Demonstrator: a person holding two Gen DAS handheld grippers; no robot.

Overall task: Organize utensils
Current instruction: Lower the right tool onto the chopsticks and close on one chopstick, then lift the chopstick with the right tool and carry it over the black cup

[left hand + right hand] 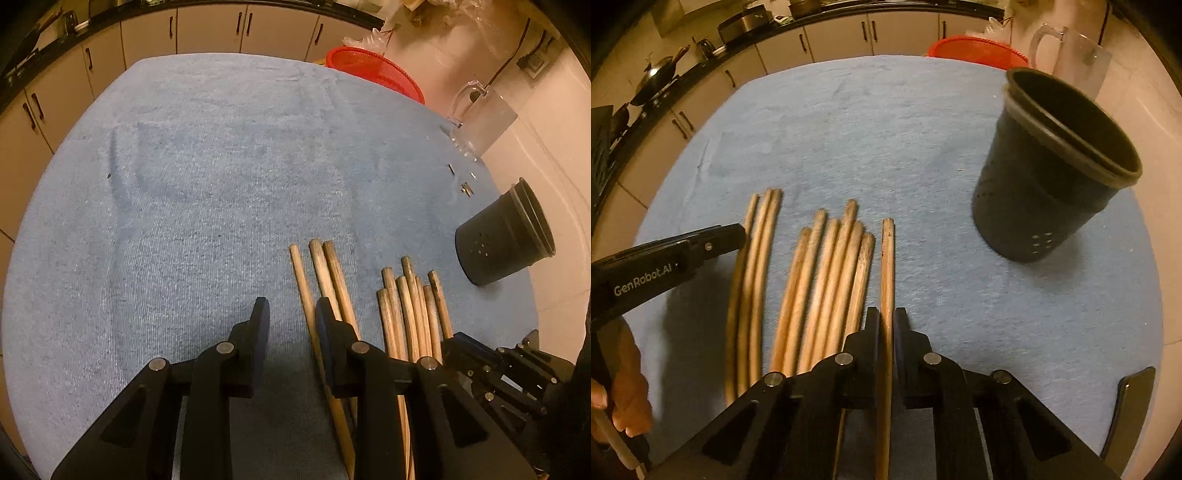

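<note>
Several wooden chopsticks (827, 273) lie side by side on a blue towel (923, 147); they also show in the left wrist view (410, 306). My right gripper (886, 314) is shut on one chopstick (887, 258), which points forward between the fingers. A black perforated utensil holder (1052, 166) stands upright ahead and to the right; it also shows in the left wrist view (506, 240). My left gripper (291, 310) is open and empty just left of the chopsticks, its right finger (327, 321) over three separate chopsticks (325, 273).
A red basket (373, 74) and a clear jug (480, 118) stand at the towel's far right edge. Kitchen cabinets (207, 29) line the back. Small dark bits (465, 188) lie on the towel near the jug. The left gripper's arm (665, 262) shows at the left.
</note>
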